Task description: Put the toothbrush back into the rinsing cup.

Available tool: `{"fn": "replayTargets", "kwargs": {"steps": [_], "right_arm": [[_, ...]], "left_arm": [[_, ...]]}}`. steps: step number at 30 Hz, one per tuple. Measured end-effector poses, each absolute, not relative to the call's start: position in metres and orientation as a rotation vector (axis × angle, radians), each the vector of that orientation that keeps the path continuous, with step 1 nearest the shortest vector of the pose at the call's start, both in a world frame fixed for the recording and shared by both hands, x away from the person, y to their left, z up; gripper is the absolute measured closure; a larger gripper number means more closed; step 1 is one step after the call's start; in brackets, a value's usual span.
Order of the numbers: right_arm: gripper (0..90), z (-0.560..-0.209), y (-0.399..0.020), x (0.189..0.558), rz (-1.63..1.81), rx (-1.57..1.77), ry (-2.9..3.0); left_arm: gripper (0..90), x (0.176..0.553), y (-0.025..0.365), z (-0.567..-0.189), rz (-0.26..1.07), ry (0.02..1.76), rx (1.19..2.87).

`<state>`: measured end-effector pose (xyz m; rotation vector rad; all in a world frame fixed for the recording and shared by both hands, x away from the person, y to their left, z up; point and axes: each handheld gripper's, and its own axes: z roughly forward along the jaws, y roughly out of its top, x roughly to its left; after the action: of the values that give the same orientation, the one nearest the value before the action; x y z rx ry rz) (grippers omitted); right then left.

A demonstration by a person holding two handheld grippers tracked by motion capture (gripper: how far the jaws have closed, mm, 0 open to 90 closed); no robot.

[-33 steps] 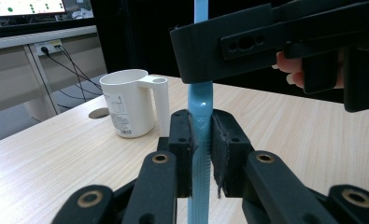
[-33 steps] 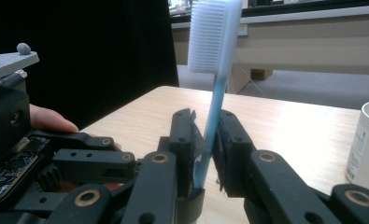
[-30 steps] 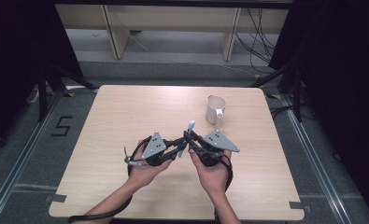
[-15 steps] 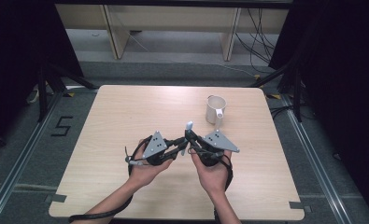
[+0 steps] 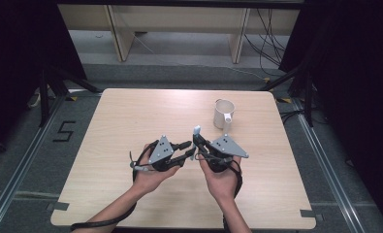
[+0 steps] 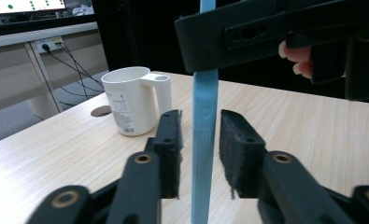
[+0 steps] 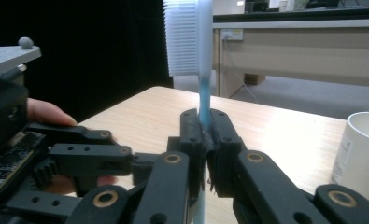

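A toothbrush [image 7: 191, 37] with a light blue handle [image 6: 204, 121] and white bristles stands upright over the table's middle [image 5: 197, 130]. My right gripper [image 7: 204, 126] is shut on its handle just below the head and is held by the right hand [image 5: 197, 143]. My left gripper [image 6: 201, 135] meets it from the left [image 5: 188, 148]. Its jaws have just been opening. The lower handle now runs between the pads [image 6: 173, 140] with a gap on each side.
A white mug [image 5: 223, 114] stands upright at the back right of the wooden table [image 5: 131, 111], a short way beyond the grippers [image 6: 131, 100]. Dark frames and cables surround the table, and a bench stands behind it.
The left gripper's jaws have spread apart off the toothbrush handle. Both hands have kept their places, and the brush still stands upright in the right gripper.
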<state>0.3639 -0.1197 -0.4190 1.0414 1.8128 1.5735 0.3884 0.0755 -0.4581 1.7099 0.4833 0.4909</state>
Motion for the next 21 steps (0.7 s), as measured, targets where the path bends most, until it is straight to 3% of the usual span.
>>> {"fn": "replayTargets", "kwargs": {"steps": [9, 21], "right_arm": [[86.2, -0.417, -0.128, 0.367, 1.558, 1.073, 1.786], [86.1, -0.41, -0.143, 0.373, 1.517, 1.078, 1.754]], "left_arm": [[49.4, 0.388, 0.093, -0.459, 0.51, 0.512, 1.757], [45.1, 0.389, 0.129, -0.463, 0.54, 0.566, 1.787]]}}
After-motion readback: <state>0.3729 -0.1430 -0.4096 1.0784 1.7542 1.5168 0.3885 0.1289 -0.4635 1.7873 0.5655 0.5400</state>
